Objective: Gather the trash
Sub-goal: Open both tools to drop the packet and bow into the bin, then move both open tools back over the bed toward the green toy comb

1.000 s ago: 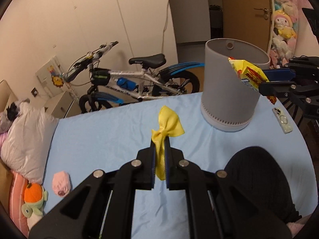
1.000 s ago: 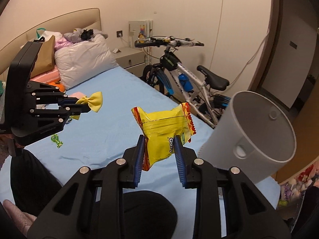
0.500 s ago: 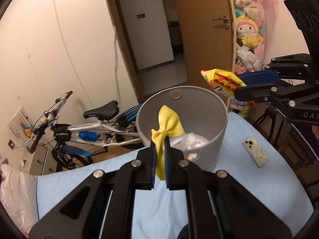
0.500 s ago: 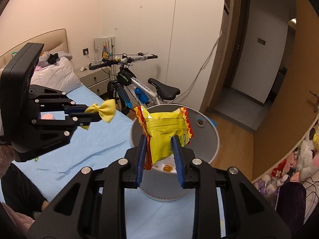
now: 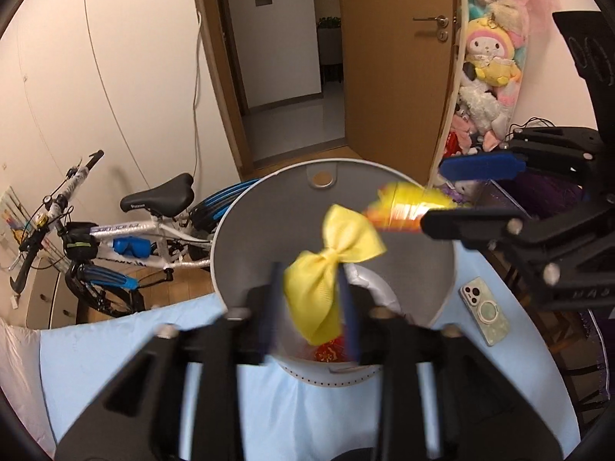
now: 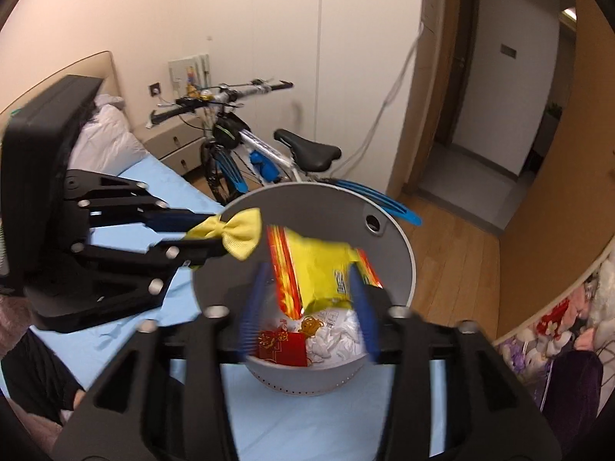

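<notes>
At the centre of both wrist views stands the grey bin (image 5: 415,261) on the blue bedsheet (image 5: 115,353). No brand is readable: the lettering on the white bicycle (image 5: 115,230) frame and on the yellow snack bag (image 6: 319,269) is too blurred to make out. A phone (image 5: 486,313) lies on the sheet at lower right of the left view.

The left gripper (image 5: 307,299) has just been opening, and the yellow bow (image 5: 330,265) now sits loose between its spread fingers, over the bin mouth. The right gripper (image 6: 305,296) has just been opening too; the snack bag hangs between its parted fingers above the bin's paper and red wrapper (image 6: 284,347).

A second ago both items were clamped and the bin stood further off, toward the right of each view.
</notes>
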{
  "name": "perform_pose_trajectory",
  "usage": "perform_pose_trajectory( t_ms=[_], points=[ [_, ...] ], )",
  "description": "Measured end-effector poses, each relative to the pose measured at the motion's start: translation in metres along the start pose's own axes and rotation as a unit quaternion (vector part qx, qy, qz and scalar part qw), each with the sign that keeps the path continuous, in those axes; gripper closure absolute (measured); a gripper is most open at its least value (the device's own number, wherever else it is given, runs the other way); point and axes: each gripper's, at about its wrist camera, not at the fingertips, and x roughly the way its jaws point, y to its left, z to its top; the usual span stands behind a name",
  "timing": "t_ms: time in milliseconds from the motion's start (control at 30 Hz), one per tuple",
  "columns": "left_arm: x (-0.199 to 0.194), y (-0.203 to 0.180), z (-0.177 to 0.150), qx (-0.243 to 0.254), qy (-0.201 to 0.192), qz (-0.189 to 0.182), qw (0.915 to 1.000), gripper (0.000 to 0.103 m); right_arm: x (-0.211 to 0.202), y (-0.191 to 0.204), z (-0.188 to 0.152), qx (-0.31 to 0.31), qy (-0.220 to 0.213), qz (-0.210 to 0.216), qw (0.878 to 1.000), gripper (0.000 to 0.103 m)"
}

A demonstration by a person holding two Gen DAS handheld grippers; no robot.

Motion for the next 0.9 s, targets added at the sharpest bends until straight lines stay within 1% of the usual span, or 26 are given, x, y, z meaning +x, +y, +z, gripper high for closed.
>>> perform_pose_trajectory(
  t_ms=[33, 67, 167, 267, 333, 400, 567, 667, 767, 900],
  points=[
    [-0.001, 0.001, -0.003, -0.003, -0.007, 0.006, 1.0000, 0.035, 0.005, -0.001, 0.000, 0.004, 0.000, -0.003, 1.000, 0.046],
    [-0.002, 0.002, -0.005, -0.003, -0.012, 0.009, 0.9999, 0.030, 0.008, -0.003, 0.000, 0.006, 0.002, -0.003, 1.000, 0.046],
    [-0.004, 0.008, -0.013, -0.009, -0.008, 0.016, 0.9998, 0.030, 0.011, -0.001, -0.002, 0.012, 0.003, 0.001, 1.000, 0.046],
    [-0.008, 0.018, -0.024, -0.023, -0.003, 0.022, 0.9995, 0.030, 0.008, 0.008, -0.004, 0.002, 0.000, 0.000, 1.000, 0.046],
    [-0.013, 0.025, -0.033, -0.032, 0.001, 0.028, 0.9991, 0.029, 0.008, 0.022, -0.003, -0.008, -0.002, 0.005, 1.000, 0.046],
    [-0.021, 0.031, -0.046, -0.040, 0.003, 0.041, 0.9983, 0.030, 0.009, 0.037, -0.005, -0.018, -0.003, 0.014, 1.000, 0.046],
    [-0.049, 0.058, -0.089, -0.077, 0.012, 0.074, 0.9942, 0.030, 0.017, 0.093, -0.016, -0.048, 0.000, 0.058, 0.997, 0.046],
    [-0.069, 0.078, -0.120, -0.100, 0.019, 0.102, 0.9896, 0.029, 0.029, 0.135, -0.023, -0.063, 0.008, 0.100, 0.993, 0.046],
    [-0.093, 0.098, -0.155, -0.123, 0.029, 0.131, 0.9833, 0.029, 0.037, 0.181, -0.027, -0.082, 0.014, 0.143, 0.986, 0.046],
    [-0.130, 0.129, -0.208, -0.164, 0.038, 0.172, 0.9706, 0.029, 0.041, 0.249, -0.028, -0.118, 0.015, 0.193, 0.974, 0.046]
  ],
)
